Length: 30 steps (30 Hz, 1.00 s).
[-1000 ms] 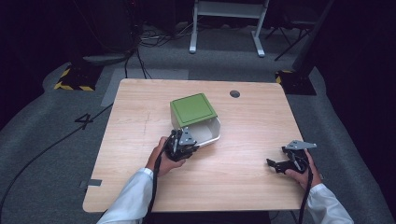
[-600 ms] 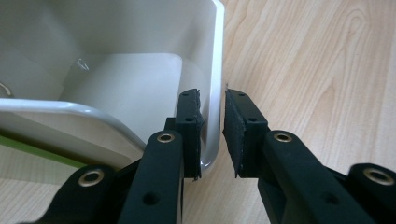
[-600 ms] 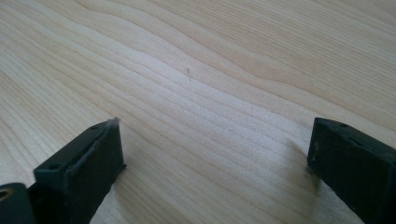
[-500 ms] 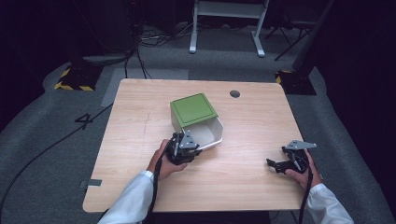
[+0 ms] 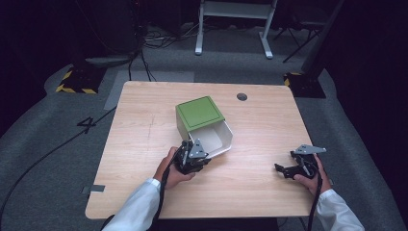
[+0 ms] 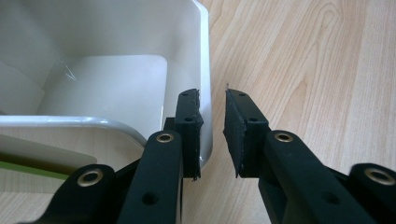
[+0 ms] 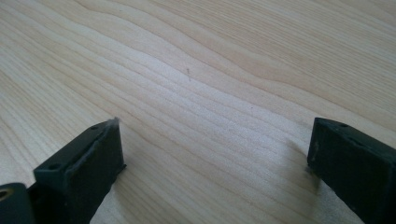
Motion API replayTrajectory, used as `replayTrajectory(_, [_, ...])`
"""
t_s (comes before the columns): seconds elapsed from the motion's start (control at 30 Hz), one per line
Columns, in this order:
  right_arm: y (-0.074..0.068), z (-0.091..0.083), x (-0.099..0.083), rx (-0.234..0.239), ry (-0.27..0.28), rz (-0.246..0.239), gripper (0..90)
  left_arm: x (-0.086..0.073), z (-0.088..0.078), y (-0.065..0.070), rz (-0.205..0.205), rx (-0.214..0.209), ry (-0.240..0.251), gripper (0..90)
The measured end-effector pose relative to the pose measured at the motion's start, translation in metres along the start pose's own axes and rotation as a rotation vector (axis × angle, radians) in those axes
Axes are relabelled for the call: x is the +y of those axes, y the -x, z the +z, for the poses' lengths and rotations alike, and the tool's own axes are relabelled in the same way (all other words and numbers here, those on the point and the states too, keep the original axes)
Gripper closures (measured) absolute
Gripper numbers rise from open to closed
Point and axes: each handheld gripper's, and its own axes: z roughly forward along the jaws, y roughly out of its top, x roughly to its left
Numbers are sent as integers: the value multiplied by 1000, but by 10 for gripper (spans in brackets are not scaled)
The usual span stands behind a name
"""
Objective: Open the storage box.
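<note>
A box with a green top [image 5: 199, 113] stands mid-table, and its white drawer [image 5: 217, 139] is slid out toward me. My left gripper [image 5: 206, 155] is at the drawer's front wall. In the left gripper view, the left gripper [image 6: 210, 93] straddles the white drawer [image 6: 116, 84] wall: one pad is inside against it and the other outside, with a thin strip of wood showing between. The drawer looks empty. My right gripper [image 5: 283, 169] rests on the table at the right, wide open with nothing between its jaws. The right gripper view shows the right gripper [image 7: 212, 126] over bare wood.
The wooden table [image 5: 144, 144] has a small round cable hole [image 5: 242, 96] near its far edge. Beyond it on the grey floor are cables [image 5: 144, 43], a white metal frame [image 5: 235, 24] and yellow-black striped blocks [image 5: 77, 82].
The left gripper has drawn back a little toward me, and the white drawer has come further out of the green box. The right gripper has stayed still.
</note>
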Motion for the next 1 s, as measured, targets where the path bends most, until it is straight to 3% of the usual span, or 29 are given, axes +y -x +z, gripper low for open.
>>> replayTrajectory(1.0, [0,0,0,0,0,0,37,0,-1,11,-2,-29,12,749])
